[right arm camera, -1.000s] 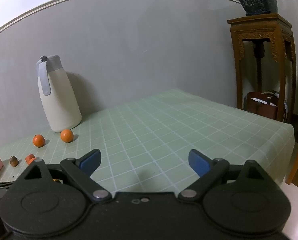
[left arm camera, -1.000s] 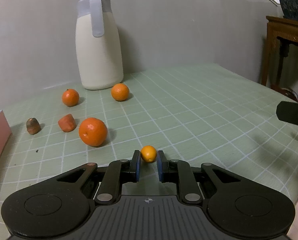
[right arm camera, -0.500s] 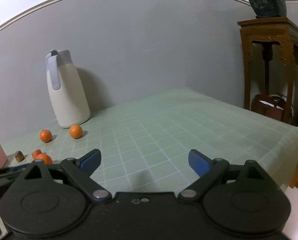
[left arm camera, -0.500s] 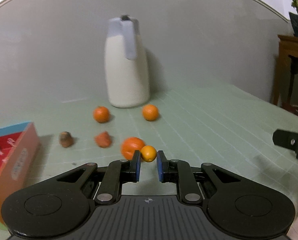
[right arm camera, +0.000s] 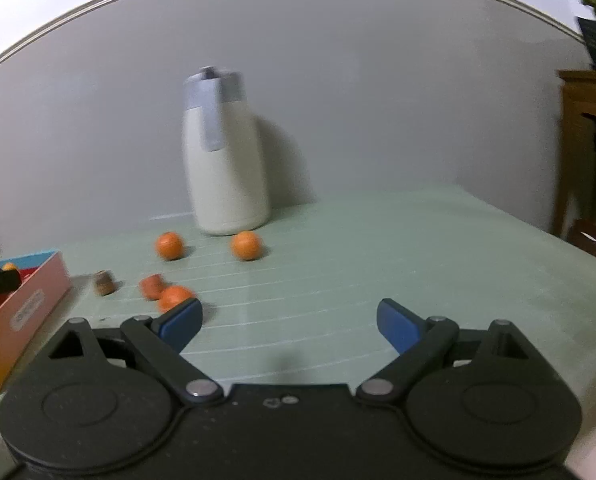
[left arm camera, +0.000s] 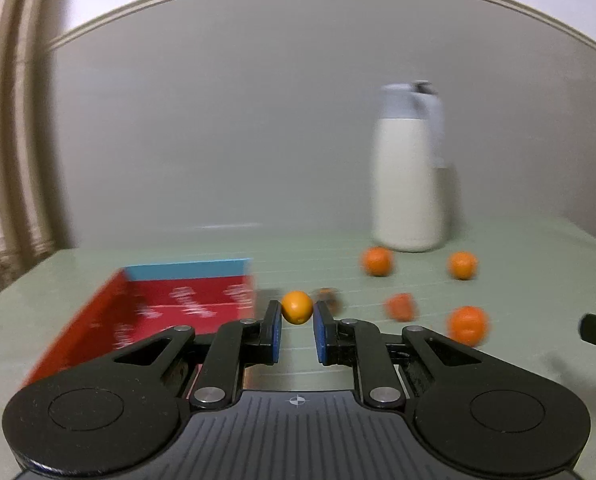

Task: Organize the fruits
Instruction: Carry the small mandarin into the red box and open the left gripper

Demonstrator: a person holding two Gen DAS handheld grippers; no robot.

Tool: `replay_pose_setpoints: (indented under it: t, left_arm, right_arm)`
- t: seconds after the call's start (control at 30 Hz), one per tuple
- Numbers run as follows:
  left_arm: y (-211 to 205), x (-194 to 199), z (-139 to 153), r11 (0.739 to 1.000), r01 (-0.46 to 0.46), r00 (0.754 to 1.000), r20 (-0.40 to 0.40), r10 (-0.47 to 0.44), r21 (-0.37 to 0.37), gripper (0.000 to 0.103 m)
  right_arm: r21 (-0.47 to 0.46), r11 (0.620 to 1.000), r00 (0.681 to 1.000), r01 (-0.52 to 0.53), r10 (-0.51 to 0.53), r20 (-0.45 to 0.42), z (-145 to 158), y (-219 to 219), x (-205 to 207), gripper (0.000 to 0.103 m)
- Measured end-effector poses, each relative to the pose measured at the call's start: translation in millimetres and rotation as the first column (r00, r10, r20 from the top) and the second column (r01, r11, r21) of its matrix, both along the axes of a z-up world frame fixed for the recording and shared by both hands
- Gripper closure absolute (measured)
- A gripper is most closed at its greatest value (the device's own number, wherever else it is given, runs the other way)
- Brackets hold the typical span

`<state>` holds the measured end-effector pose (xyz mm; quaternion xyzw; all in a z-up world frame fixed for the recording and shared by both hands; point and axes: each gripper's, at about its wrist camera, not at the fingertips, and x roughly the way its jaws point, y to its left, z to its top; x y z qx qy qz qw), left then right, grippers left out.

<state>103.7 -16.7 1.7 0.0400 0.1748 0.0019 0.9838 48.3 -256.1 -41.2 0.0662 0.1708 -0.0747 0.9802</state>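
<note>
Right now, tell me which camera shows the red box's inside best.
The left wrist view: the red box faces it with the inner walls showing, though blurred. The right wrist view catches only its outer side and rim at the left edge.

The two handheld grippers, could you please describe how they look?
Both the left gripper and the right gripper are matte black, with two round discs, silver pivot pins, linkage arms and blue pads. The left has a ribbed centre with a small crosshair mark.

Motion blur smears the box print beyond reading, and the brown item cannot be identified.
</note>
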Motion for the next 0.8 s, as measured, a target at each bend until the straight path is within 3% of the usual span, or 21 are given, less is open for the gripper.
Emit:
replay_pose_setpoints:
  t: [0.33, 0.8]
  left_arm:
    - [77, 20, -21, 0.982, -0.184, 0.978, -0.102, 0.179, -0.036, 0.086]
    - [100, 31, -39, 0.964, -0.258, 0.95, -0.198, 0.24, -0.067, 0.086]
  right_arm:
    - [-0.035, 0.987, 0.987, -0.158, 0.157, -0.022, -3, 64, 27, 0.009]
    - [-0.038, 0.978, 0.977, -0.206, 0.203, -0.06, -9, 86, 56, 0.009]
